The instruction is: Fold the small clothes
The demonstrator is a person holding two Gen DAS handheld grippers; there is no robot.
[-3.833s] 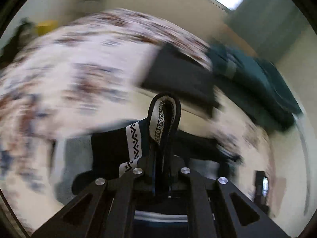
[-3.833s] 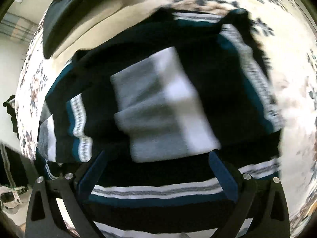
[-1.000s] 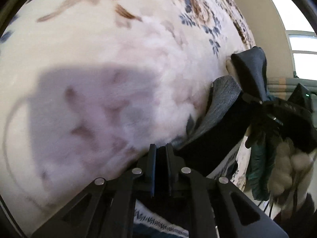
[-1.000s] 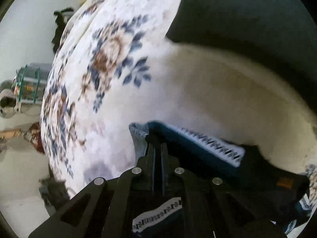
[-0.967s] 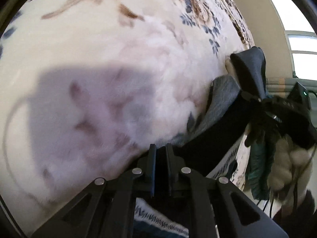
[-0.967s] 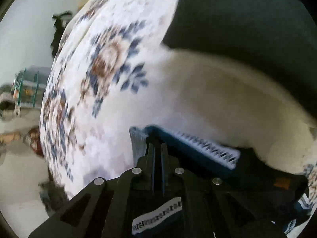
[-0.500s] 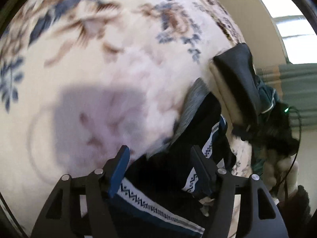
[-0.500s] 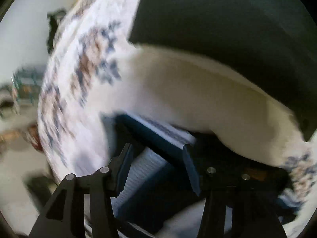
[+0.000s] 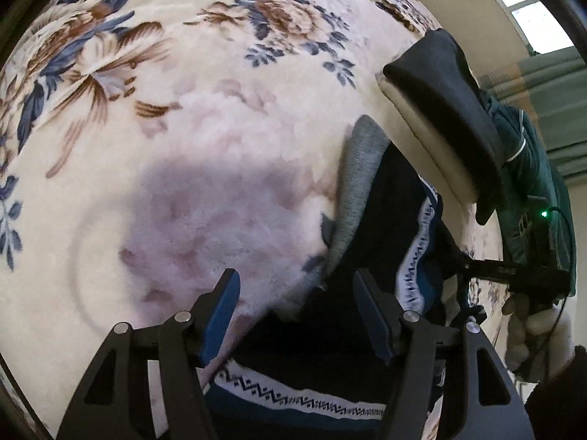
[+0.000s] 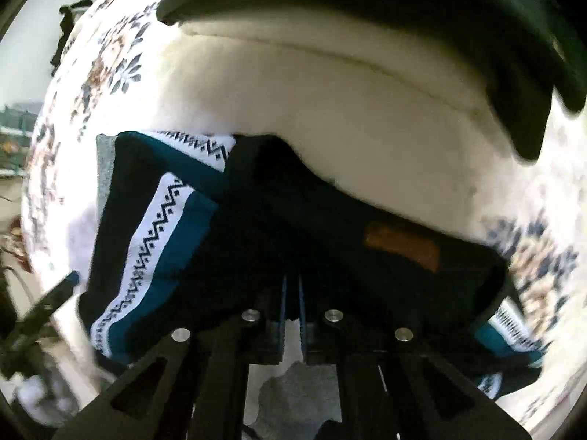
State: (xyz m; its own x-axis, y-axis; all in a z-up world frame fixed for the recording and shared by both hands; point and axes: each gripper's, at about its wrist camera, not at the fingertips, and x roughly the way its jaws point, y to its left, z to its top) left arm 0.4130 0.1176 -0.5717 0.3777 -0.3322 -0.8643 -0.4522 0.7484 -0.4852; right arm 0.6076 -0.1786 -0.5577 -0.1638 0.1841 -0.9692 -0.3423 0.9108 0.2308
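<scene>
I am holding my left gripper (image 9: pixel 297 308) wide over the dark garment (image 9: pixel 389 220); my right gripper (image 10: pixel 291 293) is closing, seemingly pinching its edge for folding.

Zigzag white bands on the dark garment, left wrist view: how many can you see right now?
2. One zigzag band runs along the dark garment edge at the bottom, beneath the fingers; the other curves up its right side. Folds may hide more.
</scene>
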